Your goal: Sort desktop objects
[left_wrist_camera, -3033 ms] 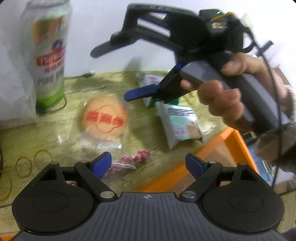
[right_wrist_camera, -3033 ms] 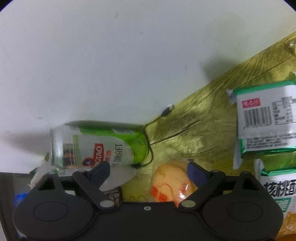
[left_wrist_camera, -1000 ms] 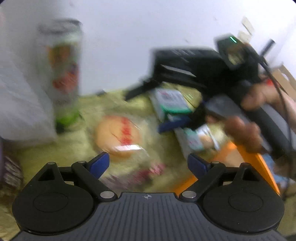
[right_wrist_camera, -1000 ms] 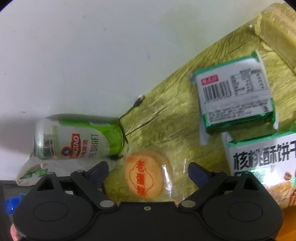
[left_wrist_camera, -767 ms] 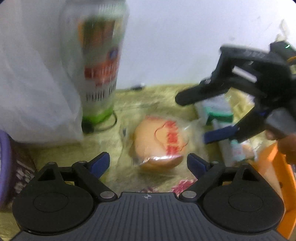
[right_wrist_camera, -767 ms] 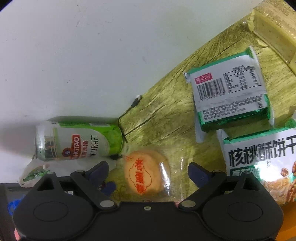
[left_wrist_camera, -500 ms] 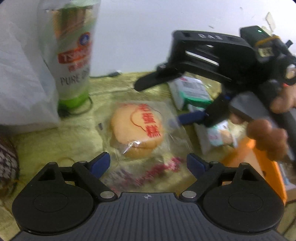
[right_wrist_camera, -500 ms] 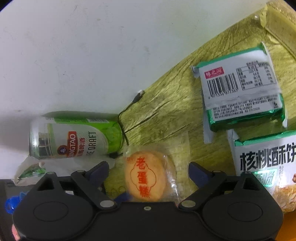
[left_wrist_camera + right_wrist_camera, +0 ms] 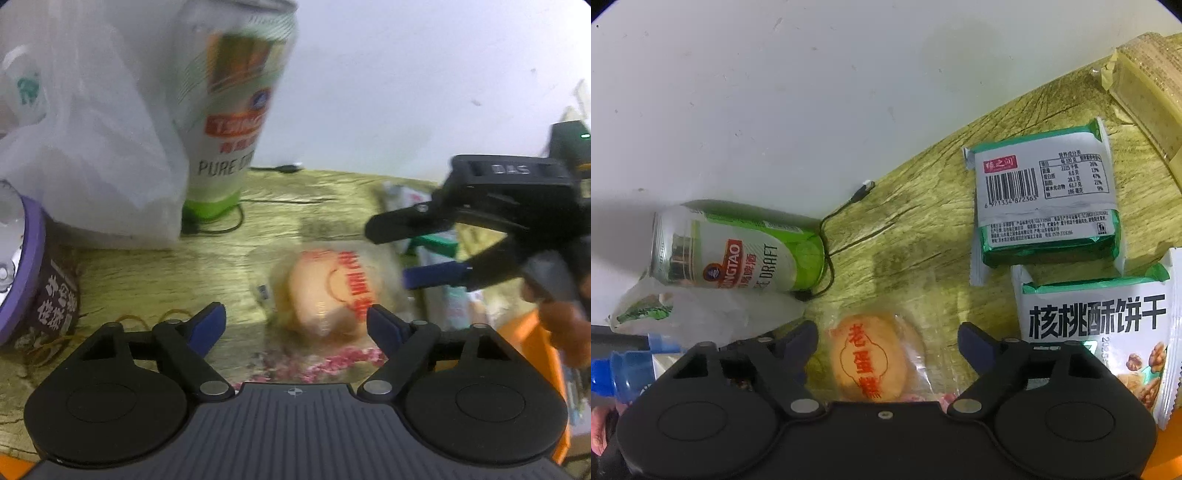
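Both my tools spread wide, left tool [image 9: 295, 319] and right tool [image 9: 886, 341] each dead ahead of the wrapped cake [image 9: 870, 363] flat on the tabletop [image 9: 916, 240], right nearer.

Surface: wood-grain tabletop [image 9: 923, 236], yellowish.
On it: wrapped cake [image 9: 873, 356]; beer can [image 9: 738, 247] upright; 2 biscuit pkts [image 9: 1047, 206] [image 9: 1097, 325]; plastic bag [image 9: 92, 147]; cup [image 9: 44, 295]; cable [image 9: 846, 218]; rubber bands [image 9: 147, 319].
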Action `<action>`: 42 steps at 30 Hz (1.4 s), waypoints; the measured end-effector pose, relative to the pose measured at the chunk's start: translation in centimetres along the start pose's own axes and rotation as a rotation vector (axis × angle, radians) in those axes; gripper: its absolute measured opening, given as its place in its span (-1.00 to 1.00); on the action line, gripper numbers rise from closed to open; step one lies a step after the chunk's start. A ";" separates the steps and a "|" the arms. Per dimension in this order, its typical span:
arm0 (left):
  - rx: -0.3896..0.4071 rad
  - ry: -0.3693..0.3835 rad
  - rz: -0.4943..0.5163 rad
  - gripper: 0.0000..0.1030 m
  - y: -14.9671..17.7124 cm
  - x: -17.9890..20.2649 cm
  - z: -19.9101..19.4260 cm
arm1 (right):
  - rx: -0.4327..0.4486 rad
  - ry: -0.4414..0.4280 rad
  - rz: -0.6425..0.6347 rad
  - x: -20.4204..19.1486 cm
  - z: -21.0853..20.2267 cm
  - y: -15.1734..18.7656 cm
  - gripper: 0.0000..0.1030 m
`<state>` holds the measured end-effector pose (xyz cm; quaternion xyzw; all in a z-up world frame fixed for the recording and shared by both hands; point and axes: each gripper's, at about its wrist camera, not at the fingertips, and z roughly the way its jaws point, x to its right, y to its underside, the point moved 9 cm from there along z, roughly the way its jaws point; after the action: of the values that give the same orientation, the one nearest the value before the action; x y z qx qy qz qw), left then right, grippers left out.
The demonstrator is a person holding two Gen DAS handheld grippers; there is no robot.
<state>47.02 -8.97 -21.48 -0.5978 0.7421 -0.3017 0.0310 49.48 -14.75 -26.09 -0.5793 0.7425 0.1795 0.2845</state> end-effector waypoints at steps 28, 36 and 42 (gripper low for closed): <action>-0.018 0.080 -0.073 0.00 0.3 0.7 1.1 | -0.035 0.063 -0.045 0.6 0.6 2.3 0.19; -0.033 0.102 -0.103 0.11 -0.2 0.1 1.9 | -0.046 0.061 -0.028 0.8 1.0 2.2 0.19; -0.045 0.110 -0.109 0.21 -0.2 0.1 2.4 | -0.055 0.061 -0.015 0.8 1.3 2.1 0.21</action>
<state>48.13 -10.09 -23.36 -0.6204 0.7156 -0.3186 -0.0396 47.56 -14.01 -27.76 -0.5975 0.7412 0.1803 0.2470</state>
